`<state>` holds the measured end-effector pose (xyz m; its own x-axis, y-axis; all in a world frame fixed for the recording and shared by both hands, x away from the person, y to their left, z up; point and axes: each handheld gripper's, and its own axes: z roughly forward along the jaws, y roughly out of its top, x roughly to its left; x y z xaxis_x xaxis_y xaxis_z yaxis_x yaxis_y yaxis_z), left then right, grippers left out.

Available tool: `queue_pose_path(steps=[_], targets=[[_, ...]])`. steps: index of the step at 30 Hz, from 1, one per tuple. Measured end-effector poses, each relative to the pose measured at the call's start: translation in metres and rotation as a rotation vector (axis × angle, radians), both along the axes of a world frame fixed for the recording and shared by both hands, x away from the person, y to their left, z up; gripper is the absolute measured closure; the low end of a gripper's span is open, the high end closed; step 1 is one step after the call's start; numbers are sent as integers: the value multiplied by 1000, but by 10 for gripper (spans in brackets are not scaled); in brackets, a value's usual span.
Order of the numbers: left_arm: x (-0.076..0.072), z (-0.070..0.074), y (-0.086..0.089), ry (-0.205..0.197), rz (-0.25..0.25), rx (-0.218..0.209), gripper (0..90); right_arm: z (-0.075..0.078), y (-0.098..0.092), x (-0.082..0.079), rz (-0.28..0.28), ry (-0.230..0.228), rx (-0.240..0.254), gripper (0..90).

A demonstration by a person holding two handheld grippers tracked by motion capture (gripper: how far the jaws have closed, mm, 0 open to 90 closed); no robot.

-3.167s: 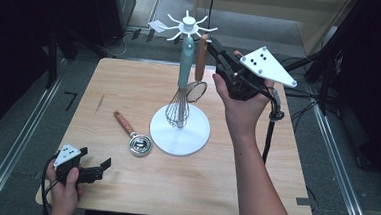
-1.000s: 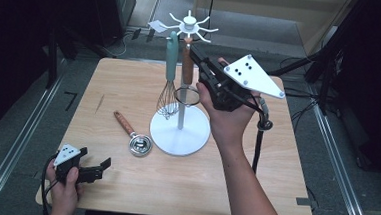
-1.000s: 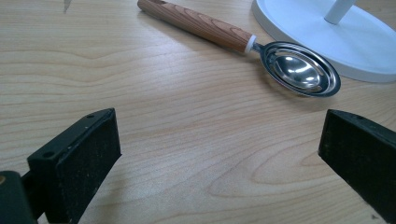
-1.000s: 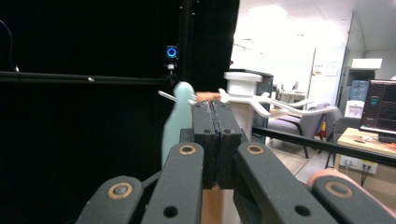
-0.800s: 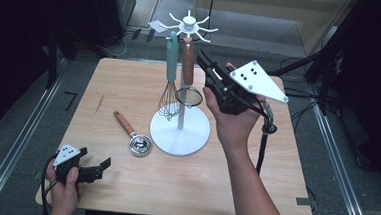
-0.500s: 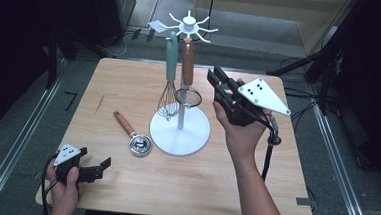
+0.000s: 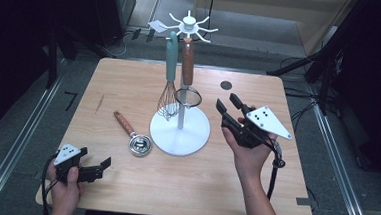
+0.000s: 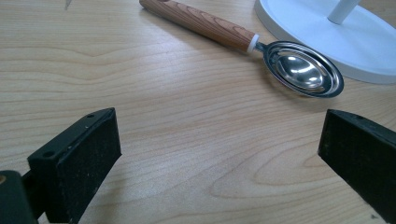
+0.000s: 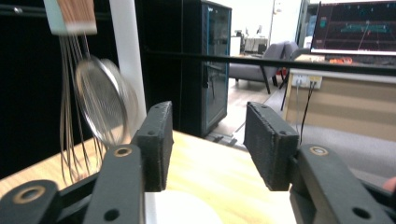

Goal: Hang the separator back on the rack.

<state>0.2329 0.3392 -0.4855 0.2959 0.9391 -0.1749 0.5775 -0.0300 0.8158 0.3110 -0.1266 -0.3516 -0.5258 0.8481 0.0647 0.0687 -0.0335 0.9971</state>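
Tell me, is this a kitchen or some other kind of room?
Probably a lab or workshop, not a kitchen. The wooden table stands among dark equipment cabinets, a screen showing graphs glows behind, and cables trail on the floor. The kitchen tools just hang on a white stand.

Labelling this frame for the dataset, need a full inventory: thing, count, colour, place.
Table: 1, light wood, centre of the high view.
Utensil stand: 1, white, round base mid-table, hooks on top.
Whisk: 1, teal handle, steel wires, hanging on the stand's left side.
Strainer: 1, wood-look handle, steel mesh, hanging beside the whisk.
Scoop: 1, wood-look handle, steel bowl, lying on the table by the stand's base.
Dark round spot: 1, on the table right of the stand.
Left gripper: 1, black, near left corner, jaws open, empty.
Right gripper: 1, black, right of the stand, jaws just opened, nothing between them.
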Motion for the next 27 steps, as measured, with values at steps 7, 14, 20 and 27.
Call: queue_pose_path(steps=[7, 14, 20, 27], targets=[[0, 0, 0, -2, -9, -5, 0, -29, -12, -10, -5, 48, -6, 494], [0, 0, 0, -3, -8, 0, 0, -57, -20, -19, -7, 99, -24, 481], [0, 0, 0, -3, -7, 3, 0, -77, -28, -25, -9, 148, -31, 448], [0, 0, -3, 2, 0, 43, 53, -93, -34, -31, -17, 199, -35, 425]])
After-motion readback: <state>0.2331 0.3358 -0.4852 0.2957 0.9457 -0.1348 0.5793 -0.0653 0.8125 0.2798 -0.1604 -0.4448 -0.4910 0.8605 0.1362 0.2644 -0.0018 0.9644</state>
